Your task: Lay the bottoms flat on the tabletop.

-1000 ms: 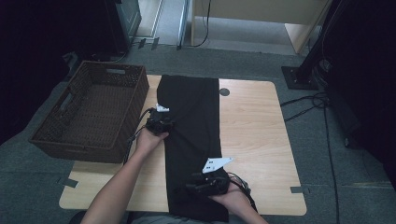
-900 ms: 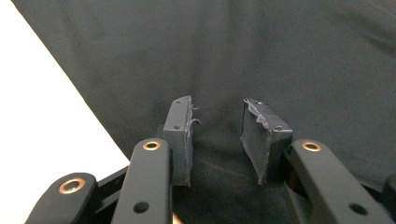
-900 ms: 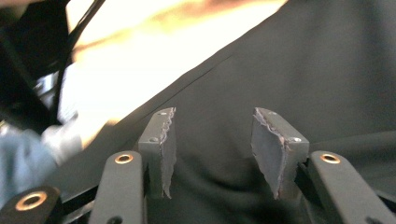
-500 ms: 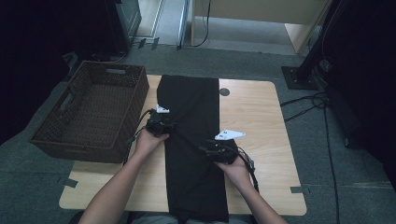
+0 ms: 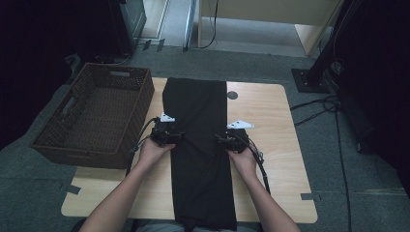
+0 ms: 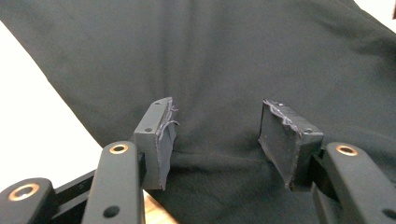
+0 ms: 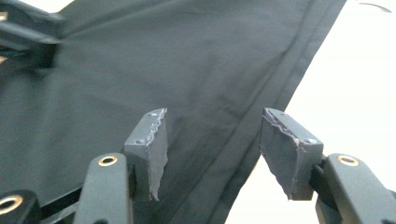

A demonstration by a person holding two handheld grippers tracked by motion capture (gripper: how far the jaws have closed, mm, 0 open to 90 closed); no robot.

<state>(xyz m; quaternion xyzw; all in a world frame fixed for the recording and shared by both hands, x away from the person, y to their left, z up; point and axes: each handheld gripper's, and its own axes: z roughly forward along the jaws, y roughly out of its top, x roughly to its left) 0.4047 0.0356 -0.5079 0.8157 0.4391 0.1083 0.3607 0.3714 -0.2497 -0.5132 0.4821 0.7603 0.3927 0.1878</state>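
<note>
A long black garment point(image 5: 200, 145) lies folded lengthwise down the middle of the wooden table point(image 5: 270, 121). My left gripper point(image 5: 167, 137) sits at the cloth's left edge and my right gripper point(image 5: 233, 141) at its right edge, level with each other. In the left gripper view the jaws of the left gripper point(image 6: 215, 135) stand apart over the black fabric point(image 6: 233, 56), pads off it. In the right gripper view the right gripper point(image 7: 212, 149) straddles the seamed edge of the cloth point(image 7: 163, 70), also apart. Both pairs of jaws have just been opening, with cloth lying between them but not pinched.
A dark wicker basket point(image 5: 96, 116) stands off the table's left side. A round cable hole point(image 5: 232, 95) is in the tabletop beside the garment's far end. Cables point(image 5: 319, 106) trail over the floor at the right. The garment's near end hangs over the front edge.
My right hand has travelled from the table's front edge up along the garment's right side until level with the left. The left hand stayed where it was.
</note>
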